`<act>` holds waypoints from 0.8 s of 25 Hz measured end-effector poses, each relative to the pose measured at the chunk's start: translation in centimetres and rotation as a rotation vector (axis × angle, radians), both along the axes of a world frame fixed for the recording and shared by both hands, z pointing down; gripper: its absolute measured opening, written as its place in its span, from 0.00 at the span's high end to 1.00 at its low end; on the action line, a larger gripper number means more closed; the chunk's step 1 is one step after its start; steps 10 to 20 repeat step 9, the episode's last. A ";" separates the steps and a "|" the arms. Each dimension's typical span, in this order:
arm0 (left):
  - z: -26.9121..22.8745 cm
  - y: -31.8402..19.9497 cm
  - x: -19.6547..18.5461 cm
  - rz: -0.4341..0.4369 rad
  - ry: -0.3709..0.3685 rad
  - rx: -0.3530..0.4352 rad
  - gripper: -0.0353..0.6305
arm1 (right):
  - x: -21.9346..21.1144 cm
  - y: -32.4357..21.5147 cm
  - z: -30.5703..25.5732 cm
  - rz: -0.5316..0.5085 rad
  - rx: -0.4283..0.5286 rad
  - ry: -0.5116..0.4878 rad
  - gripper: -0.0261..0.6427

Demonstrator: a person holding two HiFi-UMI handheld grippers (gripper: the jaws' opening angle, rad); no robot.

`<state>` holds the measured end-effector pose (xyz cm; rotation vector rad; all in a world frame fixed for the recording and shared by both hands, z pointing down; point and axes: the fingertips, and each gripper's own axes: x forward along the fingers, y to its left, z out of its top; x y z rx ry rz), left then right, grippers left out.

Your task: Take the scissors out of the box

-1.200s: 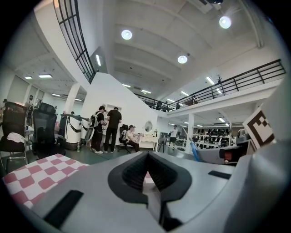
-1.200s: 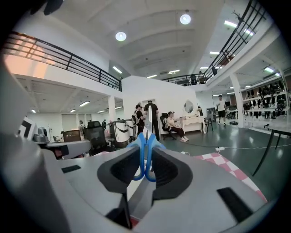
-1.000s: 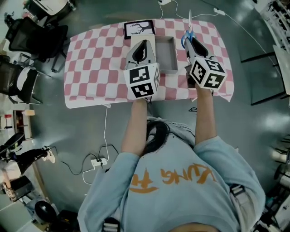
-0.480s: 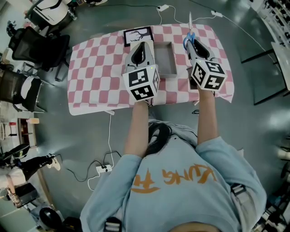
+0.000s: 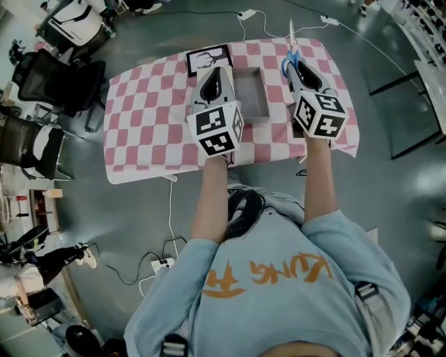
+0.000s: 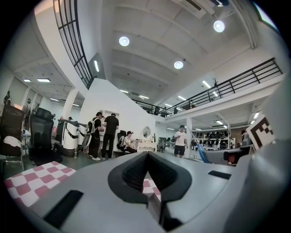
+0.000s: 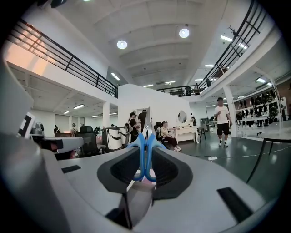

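Note:
The scissors (image 5: 290, 50), with blue handles and thin blades pointing away from me, are clamped by the handles in my right gripper (image 5: 293, 67), to the right of the grey box (image 5: 264, 97) and outside it. In the right gripper view the blue handles (image 7: 144, 157) sit upright between the jaws of the right gripper (image 7: 145, 149). The open box looks empty on the pink checkered tablecloth (image 5: 146, 111). My left gripper (image 5: 217, 69) hovers just left of the box. Seen in its own view, the left gripper (image 6: 148, 157) has its jaws shut with nothing between them.
A black-framed picture (image 5: 207, 59) lies at the table's far edge, left of the box. White cables (image 5: 327, 19) run on the floor beyond the table. Office chairs (image 5: 63, 77) stand to the left and a dark table frame (image 5: 411, 104) to the right. People stand far off in the hall.
The right gripper has drifted slightly away from the box with the scissors still in it. The left gripper has stayed put, and the head view has shifted a little.

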<state>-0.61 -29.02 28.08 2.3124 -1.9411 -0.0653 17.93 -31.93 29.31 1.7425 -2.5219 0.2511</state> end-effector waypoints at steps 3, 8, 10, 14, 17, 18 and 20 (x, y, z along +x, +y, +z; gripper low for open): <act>0.2 -0.3 0.4 0.009 -0.002 -0.005 0.92 | 0.4 -0.2 -0.1 0.007 0.006 0.001 0.83; 0.1 -0.7 0.3 0.009 -0.001 -0.008 0.92 | 0.4 -0.5 -0.5 0.008 0.014 0.003 0.83; 0.0 -0.8 0.3 0.009 -0.001 -0.008 0.92 | 0.4 -0.6 -0.5 0.009 0.016 0.003 0.83; 0.0 -0.8 0.3 0.009 -0.001 -0.008 0.92 | 0.4 -0.6 -0.5 0.009 0.016 0.003 0.83; 0.0 -0.8 0.3 0.009 -0.001 -0.008 0.92 | 0.4 -0.6 -0.5 0.009 0.016 0.003 0.83; 0.0 -0.8 0.3 0.009 -0.001 -0.008 0.92 | 0.4 -0.6 -0.5 0.009 0.016 0.003 0.83; 0.0 -0.8 0.3 0.009 -0.001 -0.008 0.92 | 0.4 -0.6 -0.5 0.009 0.016 0.003 0.83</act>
